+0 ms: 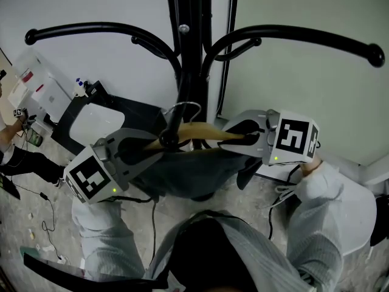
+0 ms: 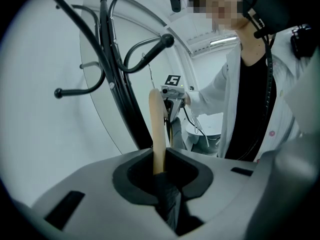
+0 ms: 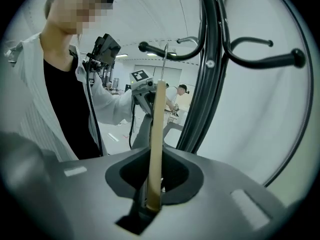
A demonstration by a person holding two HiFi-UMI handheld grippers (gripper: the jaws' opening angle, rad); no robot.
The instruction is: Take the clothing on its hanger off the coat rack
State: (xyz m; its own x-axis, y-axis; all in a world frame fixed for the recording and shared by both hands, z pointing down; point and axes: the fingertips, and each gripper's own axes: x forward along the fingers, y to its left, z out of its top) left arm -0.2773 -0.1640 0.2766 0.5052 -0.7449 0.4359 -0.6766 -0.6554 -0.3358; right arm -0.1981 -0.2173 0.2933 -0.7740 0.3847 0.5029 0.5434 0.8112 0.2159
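Note:
A pale wooden hanger hangs by its wire hook on a lower arm of the black coat rack, and a dark garment droops from it. My left gripper is shut on the hanger's left end. In the left gripper view the wooden bar and a fold of dark cloth sit pinched between the jaws. My right gripper is shut on the right end, and the right gripper view shows the bar clamped between its jaws.
Curved rack arms reach out left and right above the grippers. A white wall stands close behind the rack. A white panel on a dark base, boxes and cables lie on the floor at the left.

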